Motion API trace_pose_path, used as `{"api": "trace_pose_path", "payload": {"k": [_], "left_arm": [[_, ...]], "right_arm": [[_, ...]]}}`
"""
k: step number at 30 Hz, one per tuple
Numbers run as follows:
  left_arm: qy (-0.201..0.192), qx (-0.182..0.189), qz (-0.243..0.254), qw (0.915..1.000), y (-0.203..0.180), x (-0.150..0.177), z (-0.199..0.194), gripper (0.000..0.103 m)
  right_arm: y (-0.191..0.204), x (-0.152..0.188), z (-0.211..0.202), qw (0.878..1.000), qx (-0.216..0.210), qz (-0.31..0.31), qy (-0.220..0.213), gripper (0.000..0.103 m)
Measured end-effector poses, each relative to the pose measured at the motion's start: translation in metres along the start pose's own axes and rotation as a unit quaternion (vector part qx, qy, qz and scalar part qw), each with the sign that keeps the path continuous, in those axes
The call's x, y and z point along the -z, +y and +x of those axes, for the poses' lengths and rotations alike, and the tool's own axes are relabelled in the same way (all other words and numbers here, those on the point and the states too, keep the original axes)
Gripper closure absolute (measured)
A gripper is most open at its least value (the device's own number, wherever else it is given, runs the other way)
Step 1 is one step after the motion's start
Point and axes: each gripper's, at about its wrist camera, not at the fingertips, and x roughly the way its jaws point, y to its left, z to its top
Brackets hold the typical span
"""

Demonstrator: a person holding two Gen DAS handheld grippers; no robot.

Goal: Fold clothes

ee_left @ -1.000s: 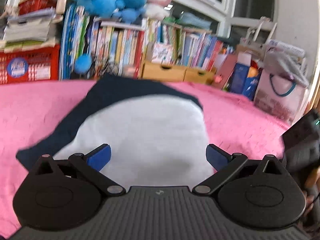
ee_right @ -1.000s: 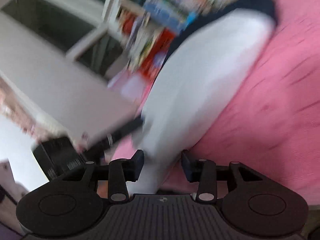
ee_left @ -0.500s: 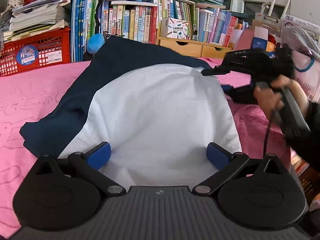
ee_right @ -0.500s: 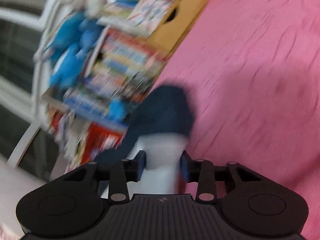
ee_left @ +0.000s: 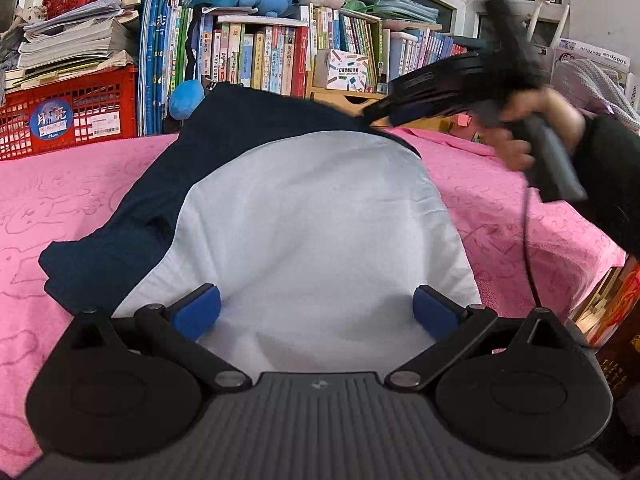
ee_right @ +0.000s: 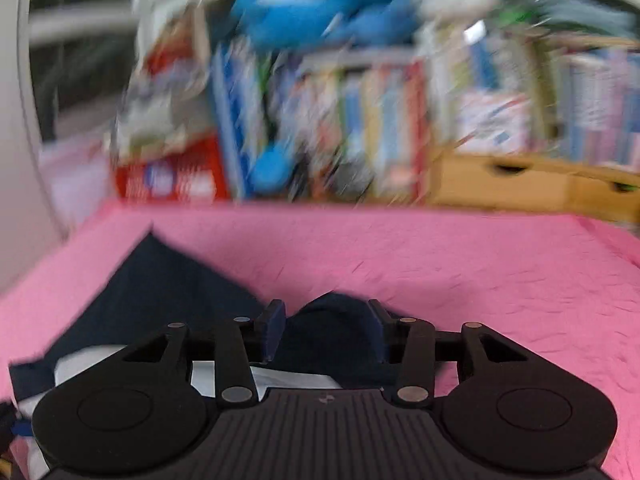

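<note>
Shirt (ee_left: 312, 216): white and navy, flat on pink surface (ee_left: 72, 192).
Left gripper (ee_left: 316, 308): fingers spread wide above hem, holding nothing.
Right gripper (ee_right: 326, 330): at 2 o'clock; fingers partly closed around navy fold.

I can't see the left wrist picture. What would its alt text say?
A white and navy garment lies spread on a pink cloth, with the left gripper open above its near edge. At the far right corner, the right gripper, held in a hand, meets the navy part; bookshelves stand behind.
</note>
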Motion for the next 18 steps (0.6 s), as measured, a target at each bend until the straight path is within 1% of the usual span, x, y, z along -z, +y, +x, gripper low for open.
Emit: {"api": "trace_pose_path", "payload": {"k": [2, 3, 4, 5, 7, 8, 9, 10, 11, 12, 14, 16, 18], "left_arm": [[-0.004, 0.003, -0.001, 1.0000, 0.001, 0.001, -0.001, 0.000], [-0.006, 0.004, -0.002, 1.0000, 0.001, 0.002, -0.002, 0.000], [-0.007, 0.005, -0.002, 1.0000, 0.001, 0.003, -0.002, 0.000], [-0.008, 0.006, -0.001, 0.9999, 0.002, 0.004, -0.003, 0.000], [-0.011, 0.008, -0.001, 0.9999, 0.002, 0.005, -0.004, 0.000], [-0.013, 0.010, -0.001, 0.9999, 0.002, 0.005, -0.004, 0.000], [-0.015, 0.012, 0.000, 0.9998, 0.003, 0.006, -0.004, 0.000], [-0.016, 0.012, 0.000, 0.9998, 0.003, 0.006, -0.004, 0.000], [-0.018, 0.013, 0.000, 0.9998, 0.003, 0.006, -0.004, 0.000], [-0.020, 0.013, -0.001, 0.9997, 0.003, 0.007, -0.005, 0.000], [-0.024, 0.013, -0.003, 0.9996, 0.003, 0.008, -0.006, 0.000], [-0.027, 0.012, -0.004, 0.9996, 0.003, 0.008, -0.006, 0.000], [-0.026, 0.011, -0.005, 0.9996, 0.003, 0.007, -0.006, 0.000]], "right_arm": [[0.003, -0.010, 0.039, 0.998, 0.027, -0.015, 0.050, 0.063], [-0.001, -0.012, 0.055, 0.996, 0.057, -0.022, 0.061, 0.063], [-0.008, -0.015, 0.068, 0.993, 0.098, -0.020, 0.060, 0.068], [-0.016, -0.019, 0.076, 0.986, 0.155, -0.010, 0.061, 0.070], [-0.039, -0.024, 0.070, 0.973, 0.225, 0.033, 0.045, 0.070], [-0.050, -0.021, 0.055, 0.980, 0.187, 0.064, 0.028, 0.067], [-0.061, -0.017, 0.039, 0.985, 0.144, 0.094, 0.010, 0.062], [-0.076, -0.008, 0.017, 0.987, 0.085, 0.134, -0.006, 0.043], [-0.089, 0.002, 0.001, 0.985, 0.042, 0.167, -0.012, 0.026], [-0.099, 0.013, -0.012, 0.980, 0.012, 0.196, -0.014, 0.022], [-0.109, 0.035, -0.031, 0.971, -0.038, 0.237, 0.004, 0.022], [-0.113, 0.049, -0.032, 0.964, -0.064, 0.256, 0.027, 0.022], [-0.111, 0.055, -0.022, 0.958, -0.075, 0.273, 0.047, 0.022]]}}
